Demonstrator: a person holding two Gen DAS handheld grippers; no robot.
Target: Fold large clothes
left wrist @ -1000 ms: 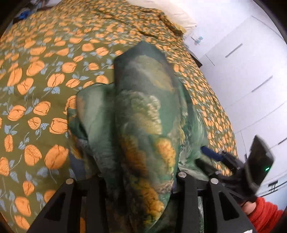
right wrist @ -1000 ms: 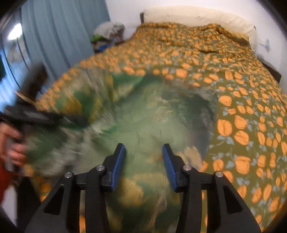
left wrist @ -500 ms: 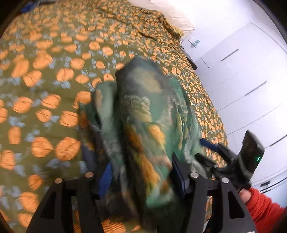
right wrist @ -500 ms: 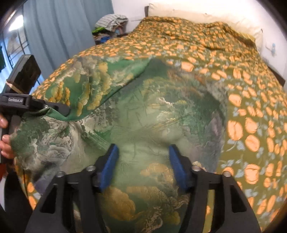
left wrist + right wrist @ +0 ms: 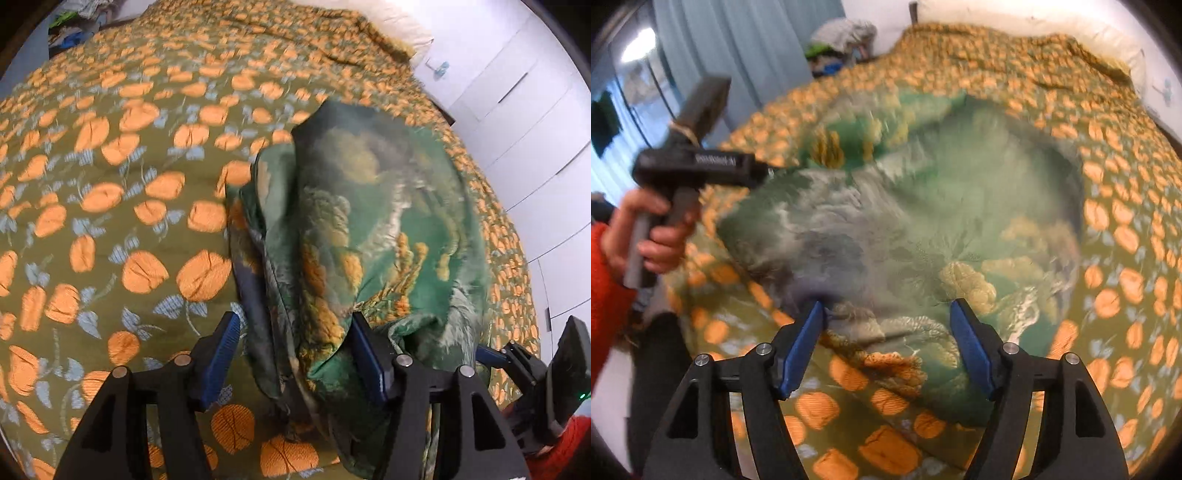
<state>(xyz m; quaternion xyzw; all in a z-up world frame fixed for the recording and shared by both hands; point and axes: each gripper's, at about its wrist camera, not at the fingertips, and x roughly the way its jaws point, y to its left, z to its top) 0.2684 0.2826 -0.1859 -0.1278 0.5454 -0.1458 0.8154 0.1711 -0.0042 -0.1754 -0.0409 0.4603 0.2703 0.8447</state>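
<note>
A large green garment with gold and grey scenery print lies bunched on the bed; it also shows in the right wrist view, spread wider and blurred. My left gripper is open, with a fold of the garment hanging loose between its blue pads. My right gripper is open over the garment's near edge and holds nothing. The left gripper's body shows in the right wrist view at the garment's left edge. The right gripper's body shows low right in the left wrist view.
The bed has an olive cover with orange flowers. A white pillow lies at the head. White wardrobe doors stand on the right. A blue curtain and a pile of clothes are at the far left.
Both grippers have opened wide and let go of the garment. It has dropped onto the bed, and the grippers have drawn back toward its near edge.
</note>
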